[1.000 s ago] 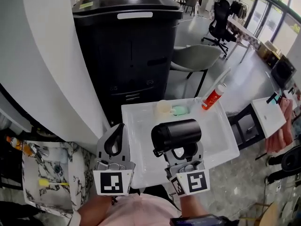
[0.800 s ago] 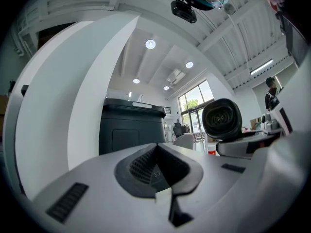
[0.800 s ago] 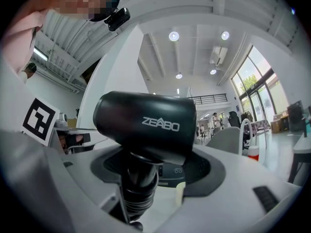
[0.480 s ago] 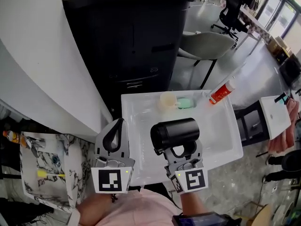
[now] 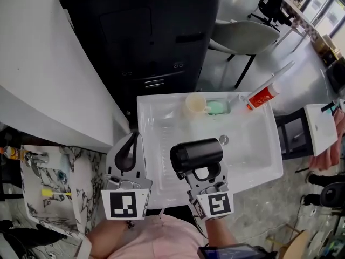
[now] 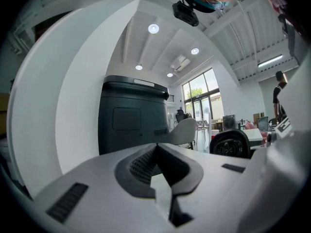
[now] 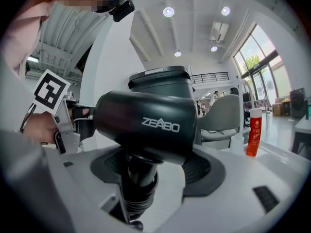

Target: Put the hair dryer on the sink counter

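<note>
White sink worktop (image 5: 161, 112) filled the middle of my head view, with a tall black bin (image 5: 156, 36) behind it and a grey chair (image 5: 242, 36) further back to the right. At far left, a small marble-patterned table (image 5: 86, 166) sat lower down with a few small items I could not identify. Next came the left gripper (image 5: 133, 137), at the worktop's left edge, its jaws pressed together with nothing between them. Beside it, the right gripper (image 5: 204, 172) had its jaws clamped on the handle of the black hair dryer (image 5: 197, 155), which was over the basin near the front rim with its barrel lying crosswise. Along the back rim stood a pale cup (image 5: 195, 104), a green soap (image 5: 218, 108) beside it, and a red tube (image 5: 262, 97) at the right corner.
</note>
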Demonstrator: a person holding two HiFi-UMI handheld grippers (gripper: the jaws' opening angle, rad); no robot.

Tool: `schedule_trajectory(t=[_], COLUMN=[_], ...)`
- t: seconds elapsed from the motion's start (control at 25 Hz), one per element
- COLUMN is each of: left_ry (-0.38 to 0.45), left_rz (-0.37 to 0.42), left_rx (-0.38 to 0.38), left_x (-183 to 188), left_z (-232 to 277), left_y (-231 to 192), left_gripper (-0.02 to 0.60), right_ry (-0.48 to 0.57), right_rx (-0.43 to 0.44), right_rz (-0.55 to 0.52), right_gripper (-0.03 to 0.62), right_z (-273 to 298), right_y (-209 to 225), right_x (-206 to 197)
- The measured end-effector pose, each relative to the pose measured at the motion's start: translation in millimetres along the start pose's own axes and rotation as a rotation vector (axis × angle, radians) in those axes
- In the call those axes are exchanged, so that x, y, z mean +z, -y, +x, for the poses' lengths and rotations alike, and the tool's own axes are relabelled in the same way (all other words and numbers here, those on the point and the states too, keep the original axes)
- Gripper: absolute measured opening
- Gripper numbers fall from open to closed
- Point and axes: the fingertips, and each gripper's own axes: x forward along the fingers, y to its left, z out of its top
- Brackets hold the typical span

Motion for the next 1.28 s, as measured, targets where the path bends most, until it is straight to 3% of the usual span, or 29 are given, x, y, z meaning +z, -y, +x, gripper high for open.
schedule_trajectory(t=[0.56, 1.28], left_ry=[-0.053, -0.098], left_rz=[-0.027, -0.043], left_rx=[0.009, 0.071], left_x=[-23.1, -39.9], left_z=[12.5, 42.5], left_y=[5.1, -14.5], left_gripper=[0.009, 0.009], right_ry=[-0.175, -0.32], right_rx=[0.035, 0.104], right_rz=[0.043, 0.143], right_gripper=[0.328, 0.328], right_z=[17.3, 68.4], right_y=[6.2, 20.3], right_x=[-59.3, -94.6])
